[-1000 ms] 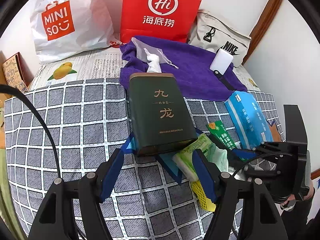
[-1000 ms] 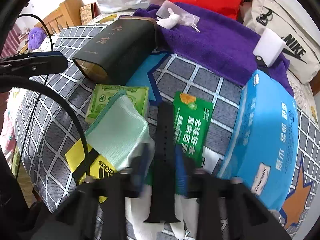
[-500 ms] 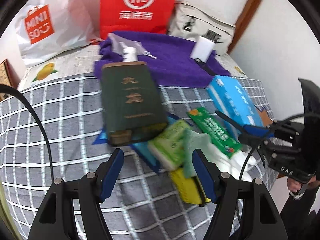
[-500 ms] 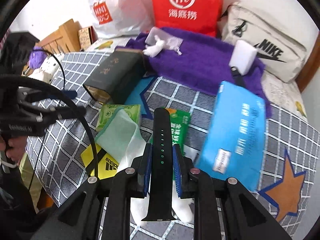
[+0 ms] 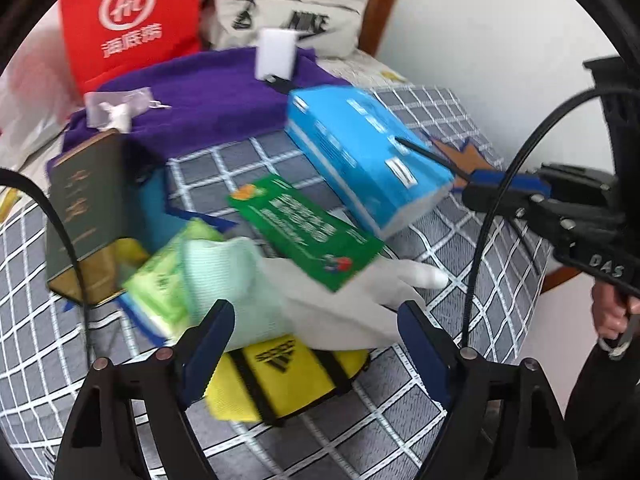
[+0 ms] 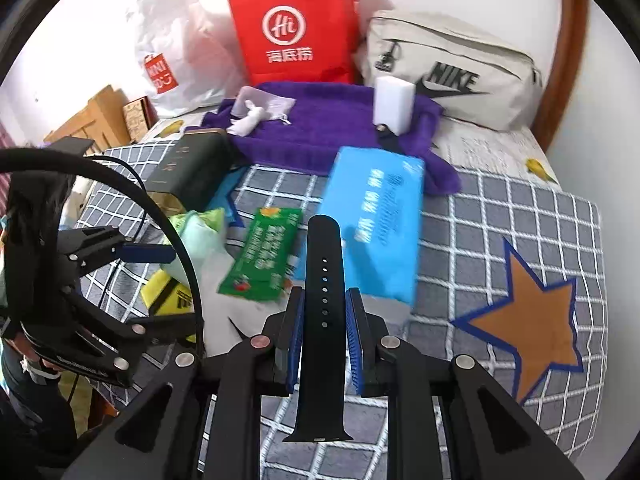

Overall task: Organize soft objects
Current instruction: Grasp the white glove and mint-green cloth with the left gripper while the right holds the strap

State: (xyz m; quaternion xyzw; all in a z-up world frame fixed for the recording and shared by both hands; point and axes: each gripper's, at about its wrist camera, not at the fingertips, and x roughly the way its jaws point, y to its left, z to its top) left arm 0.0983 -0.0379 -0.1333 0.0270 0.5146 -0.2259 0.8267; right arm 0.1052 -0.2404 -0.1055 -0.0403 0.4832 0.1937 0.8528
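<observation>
Between the right gripper's [image 6: 323, 322] pressed pads a black watch strap [image 6: 323, 304] is pinched. Below the opening, empty left gripper [image 5: 312, 332] lie a white glove [image 5: 360, 300] and yellow pouch [image 5: 280, 376]; beyond, a clear bag [image 5: 120, 102] holds something white.

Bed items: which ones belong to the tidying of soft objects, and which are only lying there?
Job: black watch strap in right gripper; white glove; purple towel; left gripper, opening, empty.

Lying about: dark tin; red bag.

White glove [image 5: 352, 300] lies half buried (green packet [image 5: 304, 226] overlaps it).
</observation>
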